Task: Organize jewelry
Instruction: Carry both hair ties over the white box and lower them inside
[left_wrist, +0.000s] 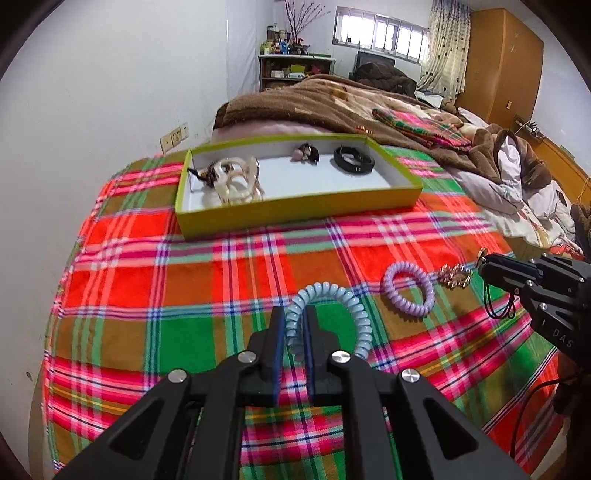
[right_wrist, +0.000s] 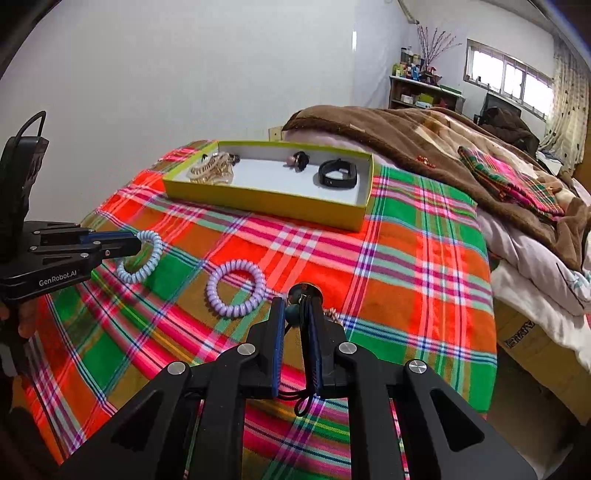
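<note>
On the plaid bedspread my left gripper (left_wrist: 295, 314) is shut on a pale blue spiral hair tie (left_wrist: 360, 317), which lies partly on the cloth. The right wrist view shows that left gripper (right_wrist: 137, 244) and the blue tie (right_wrist: 158, 251) at the left. My right gripper (right_wrist: 297, 306) is shut on a black-cord charm (right_wrist: 303, 295) with a dark bead. A gold ornament (right_wrist: 334, 315) sits just beyond it. A purple spiral hair tie (right_wrist: 233, 312) lies loose between the two grippers. The yellow-green box (right_wrist: 266, 205) beyond holds pale hair clips (right_wrist: 214, 168), a small pink piece (right_wrist: 299, 158) and a black band (right_wrist: 338, 173).
A brown blanket (right_wrist: 406, 129) and a folded plaid cloth (right_wrist: 513, 181) are heaped behind and to the right of the box. The bed's edge (right_wrist: 493, 295) drops off at the right. A white wall (left_wrist: 92, 129) runs along the left side.
</note>
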